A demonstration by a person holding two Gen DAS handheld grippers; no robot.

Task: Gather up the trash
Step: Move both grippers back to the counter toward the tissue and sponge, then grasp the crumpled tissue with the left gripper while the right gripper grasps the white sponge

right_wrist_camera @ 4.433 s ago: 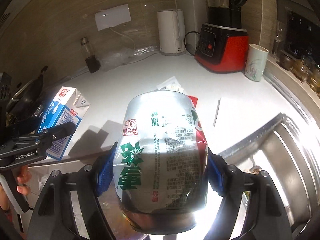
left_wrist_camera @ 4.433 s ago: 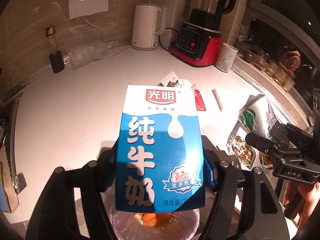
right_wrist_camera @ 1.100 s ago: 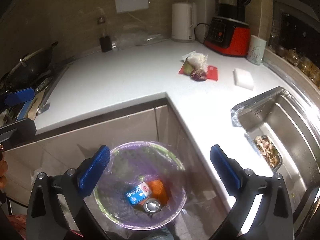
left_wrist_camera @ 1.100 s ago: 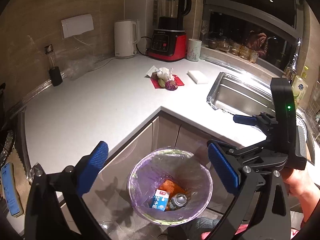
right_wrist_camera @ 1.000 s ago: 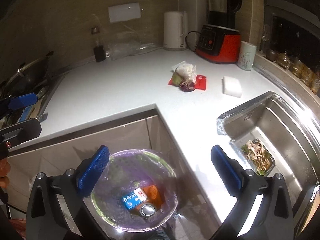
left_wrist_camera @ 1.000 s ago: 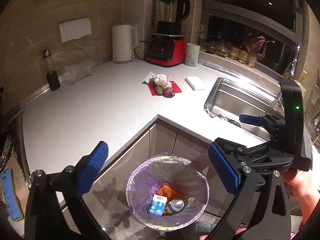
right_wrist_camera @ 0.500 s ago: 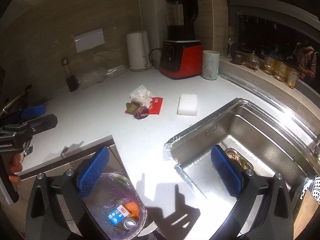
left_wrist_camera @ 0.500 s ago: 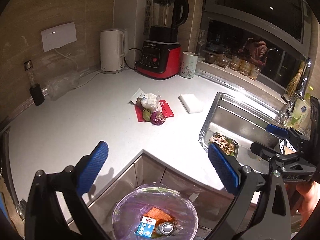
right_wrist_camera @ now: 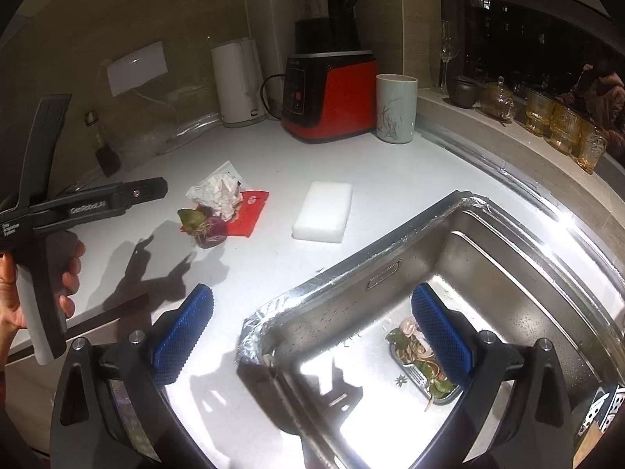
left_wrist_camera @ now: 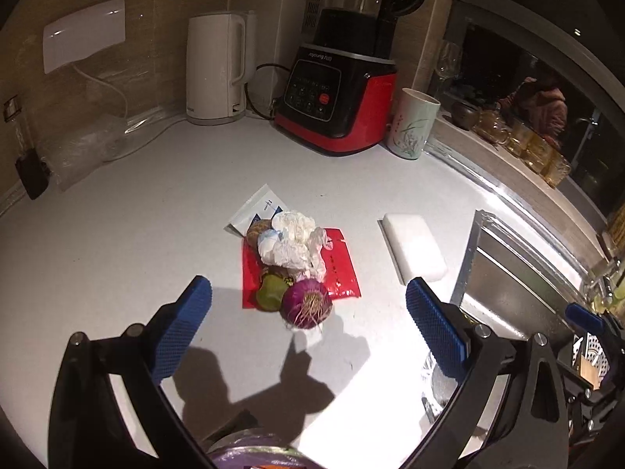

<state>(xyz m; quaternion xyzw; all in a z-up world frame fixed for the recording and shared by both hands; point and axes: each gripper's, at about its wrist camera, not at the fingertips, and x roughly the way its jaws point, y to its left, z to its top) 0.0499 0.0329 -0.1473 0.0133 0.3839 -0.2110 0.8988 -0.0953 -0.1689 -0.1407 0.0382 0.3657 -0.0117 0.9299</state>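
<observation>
A trash heap lies mid-counter: a crumpled white tissue [left_wrist_camera: 293, 243] [right_wrist_camera: 217, 192], a red wrapper [left_wrist_camera: 339, 269] [right_wrist_camera: 250, 211], a green scrap [left_wrist_camera: 271, 291], a purple onion [left_wrist_camera: 307, 304] [right_wrist_camera: 211, 231] and a white packet [left_wrist_camera: 258, 207]. My left gripper [left_wrist_camera: 308, 332] hovers open just in front of the onion, nothing between its blue pads. My right gripper [right_wrist_camera: 311, 332] is open over the sink's near corner, also holding nothing. A tray of food scraps [right_wrist_camera: 418, 363] lies in the sink [right_wrist_camera: 488, 265]. The purple-lined bin's rim [left_wrist_camera: 250, 453] peeks in at the bottom edge.
A white sponge [left_wrist_camera: 414, 246] [right_wrist_camera: 323, 211] lies right of the heap. Against the back wall stand a white kettle [left_wrist_camera: 216, 68], a red blender [left_wrist_camera: 340, 90] and a pale mug [left_wrist_camera: 414, 123]. Glass jars [right_wrist_camera: 554, 125] line the window ledge. A hand [right_wrist_camera: 66, 273] holds the left tool.
Both grippers have moved up from the bin and forward over the counter, both still open. The left has closed in on the trash heap; the right has swung over the sink.
</observation>
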